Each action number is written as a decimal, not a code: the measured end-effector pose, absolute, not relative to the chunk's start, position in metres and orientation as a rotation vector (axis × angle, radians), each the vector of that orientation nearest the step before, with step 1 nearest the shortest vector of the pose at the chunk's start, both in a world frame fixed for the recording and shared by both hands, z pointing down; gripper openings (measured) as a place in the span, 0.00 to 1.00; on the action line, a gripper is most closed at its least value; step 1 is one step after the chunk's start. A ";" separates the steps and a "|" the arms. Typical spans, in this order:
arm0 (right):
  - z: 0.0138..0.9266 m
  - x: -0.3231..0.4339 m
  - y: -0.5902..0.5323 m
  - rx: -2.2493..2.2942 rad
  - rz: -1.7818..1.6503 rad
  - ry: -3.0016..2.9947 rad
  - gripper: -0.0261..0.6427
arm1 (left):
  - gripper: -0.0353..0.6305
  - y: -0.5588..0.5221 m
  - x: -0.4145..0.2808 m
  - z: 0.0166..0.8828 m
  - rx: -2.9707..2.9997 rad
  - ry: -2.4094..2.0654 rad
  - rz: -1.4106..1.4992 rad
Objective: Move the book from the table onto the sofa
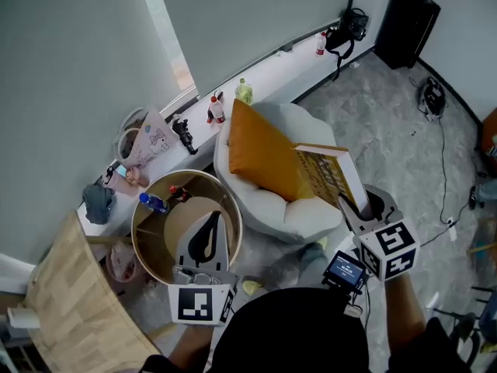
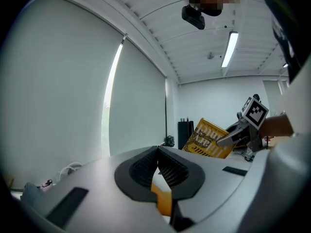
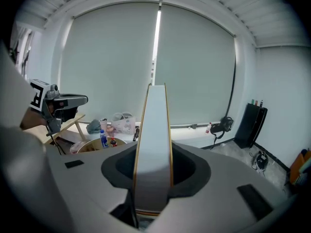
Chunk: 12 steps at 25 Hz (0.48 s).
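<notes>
At the far left a pale slatted wooden tabletop (image 1: 66,305) runs off the lower corner, and behind it a long white window ledge (image 1: 268,72) carries a pink printed bag (image 1: 151,142), a small blue bottle (image 1: 153,202) and other small items. Next comes a round tan wooden side table with a raised rim (image 1: 151,259). The left gripper (image 1: 208,222) hovers above it; in the left gripper view its ribbed black pads (image 2: 170,171) meet at the tips with nothing caught between them, and only a sliver of orange shows through the gap below. To the right stands the round white upholstered sofa chair (image 1: 303,216), with a large orange cushion (image 1: 260,150) leaning against its back. The yellow hardcover book with patterned lettering (image 1: 330,173) is in the air, tilted, over the chair's right front edge and just beside the cushion. Whether it touches either one cannot be told. The right gripper (image 1: 359,205) has it by the lower edge: in the right gripper view the book's pale page edge (image 3: 154,144) stands upright between the two dark pads, which are clamped on its covers. Further right lies grey marbled floor (image 1: 392,142) with loose cables, and a black cabinet (image 1: 406,26) stands in the far corner.
</notes>
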State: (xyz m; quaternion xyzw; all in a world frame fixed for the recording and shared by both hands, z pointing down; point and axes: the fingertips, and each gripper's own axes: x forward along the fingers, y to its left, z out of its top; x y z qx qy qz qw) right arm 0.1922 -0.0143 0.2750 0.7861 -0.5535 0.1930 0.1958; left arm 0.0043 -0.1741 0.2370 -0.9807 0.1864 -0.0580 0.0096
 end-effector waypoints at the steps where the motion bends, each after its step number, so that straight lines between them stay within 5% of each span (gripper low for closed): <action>1: 0.275 0.204 -0.008 2.216 0.550 -1.534 0.26 | 0.06 -0.171 0.018 0.235 -3.064 0.562 -0.181; 12: 0.285 0.305 0.030 2.291 0.600 -1.423 0.26 | 0.06 -0.147 0.141 0.229 -3.064 0.381 -0.203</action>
